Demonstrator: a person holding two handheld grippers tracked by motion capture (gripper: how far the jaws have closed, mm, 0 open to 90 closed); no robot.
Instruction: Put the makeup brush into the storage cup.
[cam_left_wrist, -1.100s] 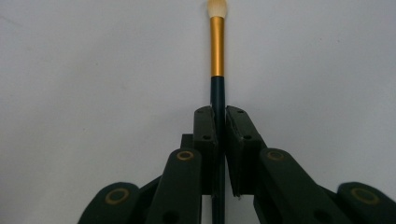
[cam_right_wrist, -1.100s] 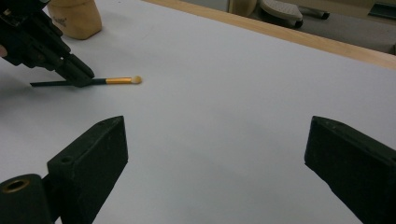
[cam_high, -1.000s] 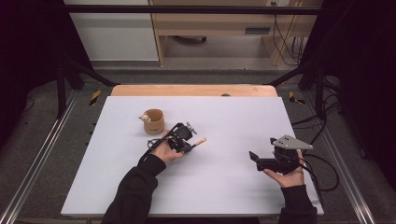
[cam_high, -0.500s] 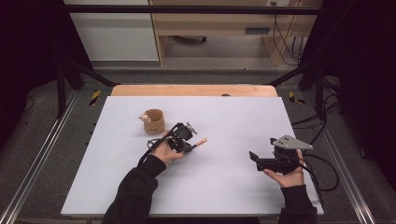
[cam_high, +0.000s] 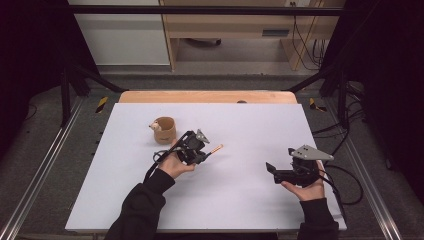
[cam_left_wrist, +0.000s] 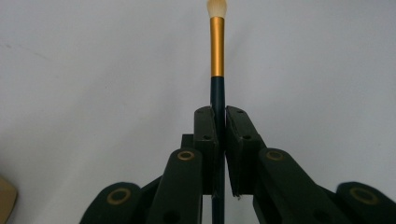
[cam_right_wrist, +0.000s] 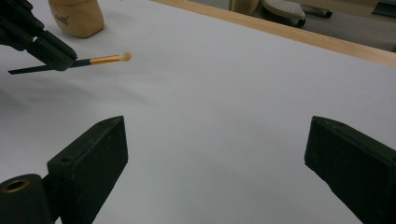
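At frame centre the left gripper (cam_high: 200, 151) has its fingers clamped on a brush (cam_left_wrist: 217, 51), tip pointing right, the cup (cam_high: 164, 129) just upper left; the right gripper (cam_high: 280, 173) gapes empty above the counter (cam_high: 250, 210).

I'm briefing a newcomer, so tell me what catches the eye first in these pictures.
First, the small brush with a gold ferrule and pale tip, clamped by its dark handle in the left tool near the middle of the white table. Next, the tan wooden cup just behind it, and the right tool with its jaws wide open, holding nothing.
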